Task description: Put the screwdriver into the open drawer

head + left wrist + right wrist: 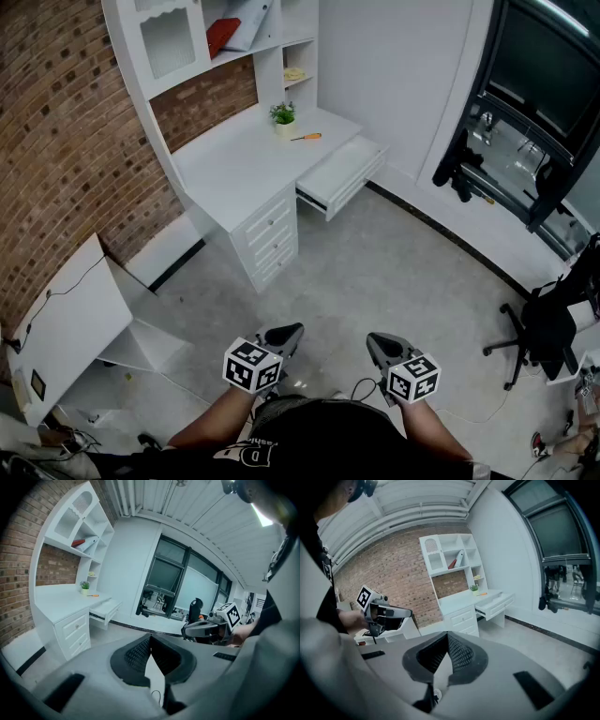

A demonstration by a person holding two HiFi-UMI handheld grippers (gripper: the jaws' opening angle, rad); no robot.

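Observation:
The orange-handled screwdriver [306,137] lies on the white desk [230,164], beside a small potted plant [282,115]. Just right of it the open drawer [342,173] sticks out from under the desktop. Both grippers are far from the desk, held low in front of the person's body. My left gripper [292,331] and right gripper [375,340] are shut with nothing between the jaws. The left gripper view shows the screwdriver [93,595] and drawer [107,609] small and distant; so does the right gripper view, with screwdriver [482,593] and drawer [496,604].
Grey floor lies between me and the desk. A white low cabinet [70,323] leans by the brick wall at the left. A treadmill [511,141] stands at the far right, and a black office chair [544,328] nearer on the right. Shelves [225,37] rise above the desk.

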